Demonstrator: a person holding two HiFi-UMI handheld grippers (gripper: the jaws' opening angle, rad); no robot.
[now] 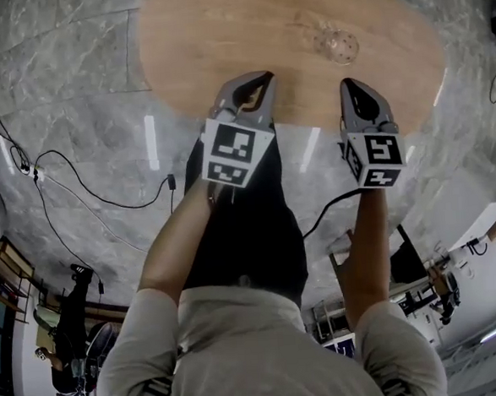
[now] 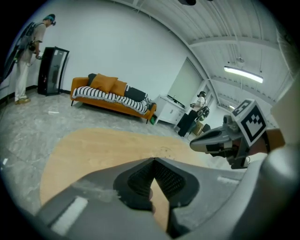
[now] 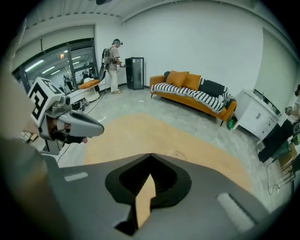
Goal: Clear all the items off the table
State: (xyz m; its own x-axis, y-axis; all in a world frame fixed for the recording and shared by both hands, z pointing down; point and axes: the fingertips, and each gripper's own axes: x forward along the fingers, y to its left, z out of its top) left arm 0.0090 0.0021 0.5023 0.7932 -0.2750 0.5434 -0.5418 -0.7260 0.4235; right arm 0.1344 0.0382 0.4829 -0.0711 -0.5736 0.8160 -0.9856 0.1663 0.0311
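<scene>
Only one glass [image 1: 336, 44] tops the table [image 1: 220, 34], left gripper [image 1: 259, 78] and right gripper [image 1: 348, 83] pressed together.

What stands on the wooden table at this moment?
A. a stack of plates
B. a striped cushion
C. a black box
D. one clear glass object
D: the head view shows a single clear glass object on the wooden table, just beyond the tip of the right gripper.
</scene>
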